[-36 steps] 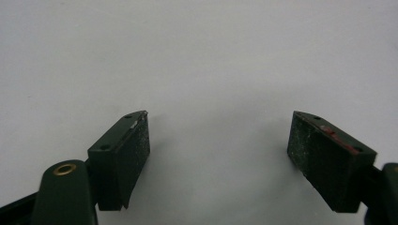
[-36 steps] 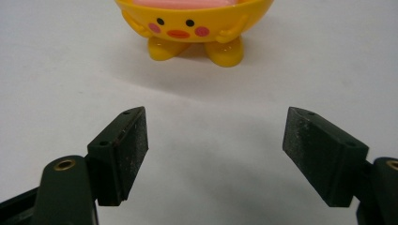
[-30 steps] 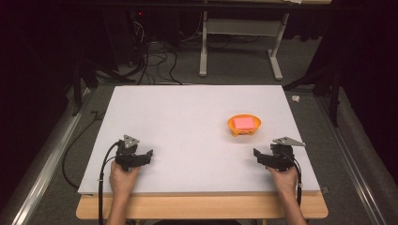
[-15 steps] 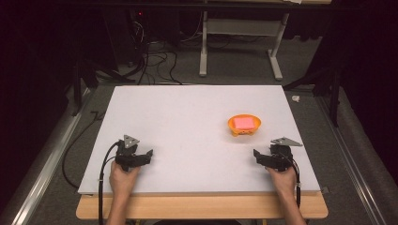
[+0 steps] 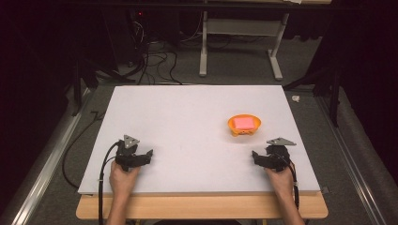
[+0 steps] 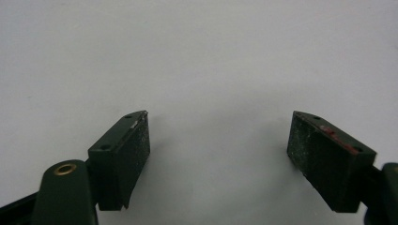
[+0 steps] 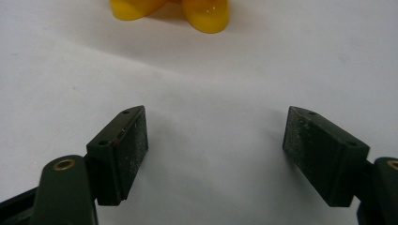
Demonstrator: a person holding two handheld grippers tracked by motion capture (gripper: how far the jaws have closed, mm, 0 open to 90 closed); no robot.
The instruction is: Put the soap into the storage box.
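White tabletop point(image 5: 187, 122) on a wooden-edged table, seen from above; grey carpeted floor and a dark room surround it, with loose cables point(image 5: 155, 61) and a white desk frame point(image 5: 239, 47) beyond the far edge. An orange bowl point(image 5: 244, 124) holding a pink block point(image 5: 244, 122) stands right of centre on the white surface. Left gripper point(image 5: 149, 153) rests near the front left, jaws apart over bare surface. Right gripper point(image 5: 256, 155) rests near the front right, just short of the bowl, its jaws having just been opening, with nothing between them.
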